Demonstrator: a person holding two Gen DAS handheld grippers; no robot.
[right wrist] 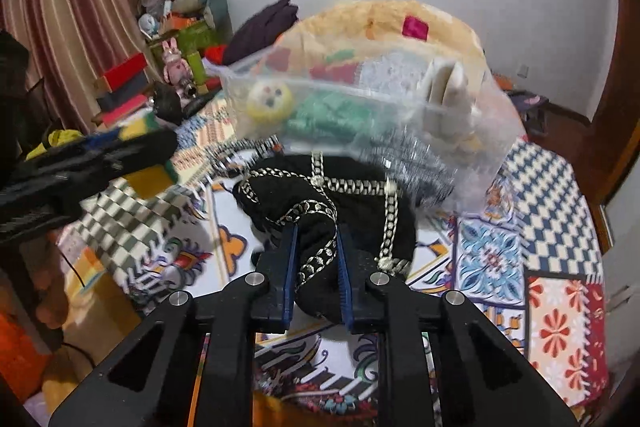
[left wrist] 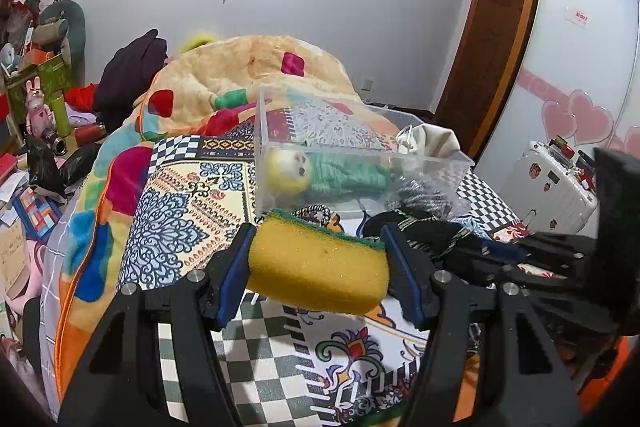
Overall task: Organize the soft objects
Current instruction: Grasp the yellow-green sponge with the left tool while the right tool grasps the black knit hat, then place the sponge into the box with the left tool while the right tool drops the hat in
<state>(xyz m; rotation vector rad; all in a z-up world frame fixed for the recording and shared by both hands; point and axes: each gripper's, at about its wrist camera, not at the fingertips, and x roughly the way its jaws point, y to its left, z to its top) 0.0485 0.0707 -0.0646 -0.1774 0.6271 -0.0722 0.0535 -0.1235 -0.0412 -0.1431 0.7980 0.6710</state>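
My left gripper [left wrist: 318,259] is shut on a yellow sponge [left wrist: 320,267] with a green scrub layer, held just in front of a clear plastic box [left wrist: 360,163] on the bed. The box holds a yellow-headed doll in green knit [left wrist: 320,173], a white cloth [left wrist: 430,143] and a grey fuzzy item. My right gripper [right wrist: 317,259] is shut on a black cloth with silver trim [right wrist: 332,199], just in front of the same box [right wrist: 360,107]. The left gripper with the sponge shows at the left of the right wrist view [right wrist: 120,155].
The bed has a patterned patchwork cover [left wrist: 180,195] and a bunched colourful quilt [left wrist: 240,75] behind the box. A cluttered side table [left wrist: 40,99] stands at the left. A white suitcase [left wrist: 552,187] stands at the right by a wardrobe.
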